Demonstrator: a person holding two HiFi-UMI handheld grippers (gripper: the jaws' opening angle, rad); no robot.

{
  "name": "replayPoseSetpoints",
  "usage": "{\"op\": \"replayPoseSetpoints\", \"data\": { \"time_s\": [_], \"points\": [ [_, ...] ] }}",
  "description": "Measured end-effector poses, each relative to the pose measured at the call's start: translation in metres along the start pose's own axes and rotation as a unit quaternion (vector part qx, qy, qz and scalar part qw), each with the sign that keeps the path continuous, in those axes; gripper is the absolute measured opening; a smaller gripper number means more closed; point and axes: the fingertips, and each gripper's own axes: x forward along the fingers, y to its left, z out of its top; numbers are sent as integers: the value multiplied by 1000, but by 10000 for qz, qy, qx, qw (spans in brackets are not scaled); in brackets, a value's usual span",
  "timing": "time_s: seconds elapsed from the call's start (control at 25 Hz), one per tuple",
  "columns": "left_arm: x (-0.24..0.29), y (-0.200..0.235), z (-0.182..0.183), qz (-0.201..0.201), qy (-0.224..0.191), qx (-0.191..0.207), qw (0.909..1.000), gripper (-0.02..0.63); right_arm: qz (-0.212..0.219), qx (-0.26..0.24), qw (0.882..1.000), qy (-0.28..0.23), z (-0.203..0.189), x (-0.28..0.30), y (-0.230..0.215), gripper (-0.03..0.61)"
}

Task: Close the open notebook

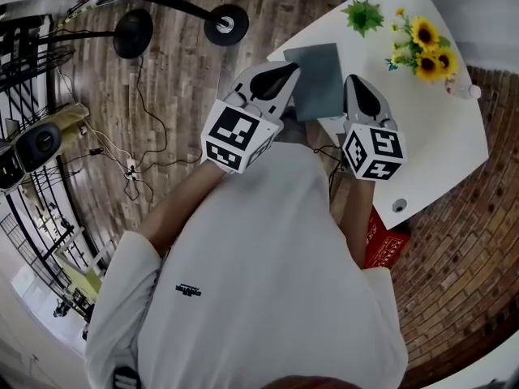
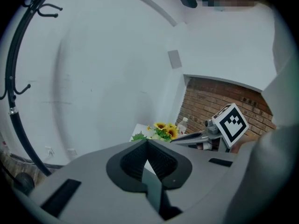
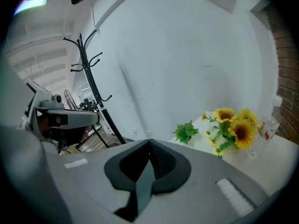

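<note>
A grey-covered notebook [image 1: 316,79] lies flat on the white table [image 1: 438,144], showing only its cover. Both grippers are held up above the table's near edge, in front of the person's chest. My left gripper [image 1: 288,73] hangs over the notebook's left edge, its jaws meeting at the tips with nothing between them [image 2: 147,141]. My right gripper [image 1: 354,83] hovers just right of the notebook, also shut and empty [image 3: 149,141]. Neither gripper touches the notebook.
Sunflowers [image 1: 426,47], a small green plant [image 1: 363,14] and a bottle [image 1: 462,90] stand at the table's far side. A red box [image 1: 385,237] sits under the near edge. Stand bases [image 1: 225,24] and cables lie on the wooden floor; a coat rack [image 3: 91,73] stands by the wall.
</note>
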Motion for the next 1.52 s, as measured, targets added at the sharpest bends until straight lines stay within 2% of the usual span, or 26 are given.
{"op": "replayPoseSetpoints", "data": {
  "time_s": [0.16, 0.48, 0.92, 1.12, 1.52],
  "points": [
    [-9, -4, 20, 42, -281, 11, 9996, 9, -83, -66, 9996, -244, 17, -22, 0, 13],
    [-26, -6, 38, 132, -579, 28, 9982, 9, -316, -364, 9960, -757, 47, -60, -4, 12],
    [-36, -15, 50, 127, -939, -19, 9955, 9, -866, -744, 9804, -1607, 88, -105, -16, 12],
    [-38, -19, 52, 129, -1025, -13, 9946, 9, -823, -909, 9742, -1897, 97, -117, -5, 12],
    [-43, -19, 54, 187, -1093, -26, 9938, 9, -691, -900, 9752, -1900, 91, -114, 0, 13]
  ]
}}
